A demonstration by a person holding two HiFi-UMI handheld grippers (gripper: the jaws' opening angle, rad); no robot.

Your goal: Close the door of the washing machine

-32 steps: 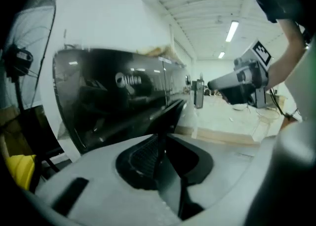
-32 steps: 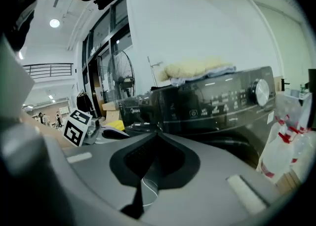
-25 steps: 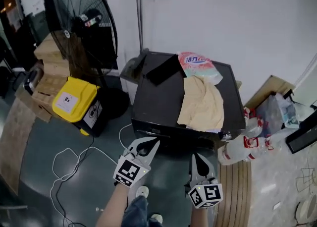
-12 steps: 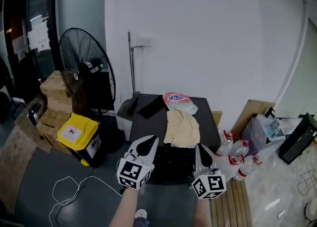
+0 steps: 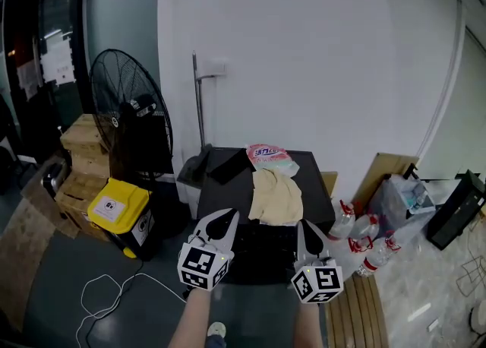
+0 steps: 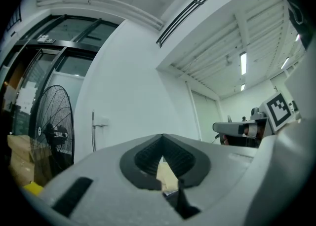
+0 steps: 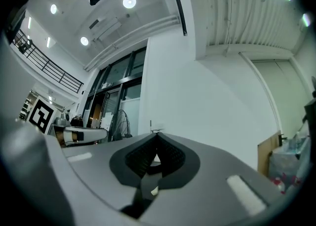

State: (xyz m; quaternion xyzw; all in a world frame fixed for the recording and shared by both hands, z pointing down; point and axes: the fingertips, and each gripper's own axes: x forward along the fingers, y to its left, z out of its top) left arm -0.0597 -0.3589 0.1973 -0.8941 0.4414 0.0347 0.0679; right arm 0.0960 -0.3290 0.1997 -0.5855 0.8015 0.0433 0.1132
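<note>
**Washing machine** (image 5: 225, 193): a black, box-shaped unit at the centre of the head view, backed against the white wall (image 5: 319, 65), just beyond and below both grippers. The state of its door cannot be told from here.

**On its top:**
- Beige cloth (image 5: 276, 197), draped over the right part.
- Pink and white bag (image 5: 270, 159), at the rear and touching the cloth.
- Flat black item (image 5: 228, 166), at the rear left.

**Left gripper** (image 5: 222, 219): held level in front of the machine and apart from it. Its jaws are closed together with nothing between them.

**Right gripper** (image 5: 305, 229): held beside the left one, pointing the same way and clear of the machine. Its jaws are likewise pressed together and empty.

**Surroundings, to the left:**
- Standing fan (image 5: 129, 115).
- Yellow-lidded bin (image 5: 118, 208), near the fan's foot.
- Stacked cardboard boxes (image 5: 79, 158), behind the bin.
- White cable (image 5: 114, 293), looped on the dark floor.

**Surroundings, to the right:**
- Plastic bottles (image 5: 366, 238), just beside the machine.
- Wooden board (image 5: 384, 172), leaning against the wall.
</note>
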